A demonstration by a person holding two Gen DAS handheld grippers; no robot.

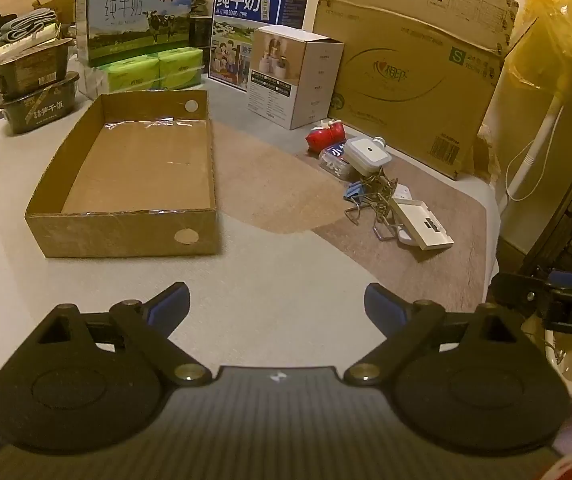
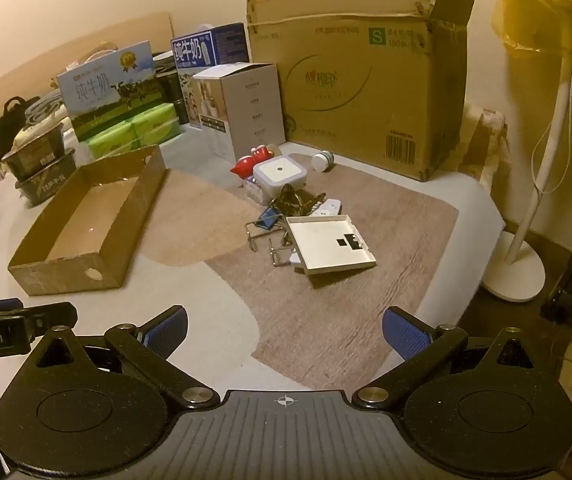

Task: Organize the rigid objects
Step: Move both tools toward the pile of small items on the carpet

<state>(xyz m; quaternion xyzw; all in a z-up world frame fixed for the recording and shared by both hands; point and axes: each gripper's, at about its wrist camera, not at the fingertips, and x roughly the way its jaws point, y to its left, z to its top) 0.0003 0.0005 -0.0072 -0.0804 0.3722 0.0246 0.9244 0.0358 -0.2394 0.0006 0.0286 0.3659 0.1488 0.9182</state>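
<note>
both grippers, left gripper [image 1: 277, 304] and right gripper [image 2: 284, 330], gape wide, empty, above the bed [image 1: 269, 264].

The left gripper [image 1: 277, 304] is held with its jaws spread wide and nothing between them, tilted downward. The right gripper [image 2: 284, 330] is likewise held wide apart and empty, angled downward, and each is glimpsed beside the other.

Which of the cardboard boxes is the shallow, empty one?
The low open tray at the left of the mat; the tall carton behind the clutter stands upright.
</note>
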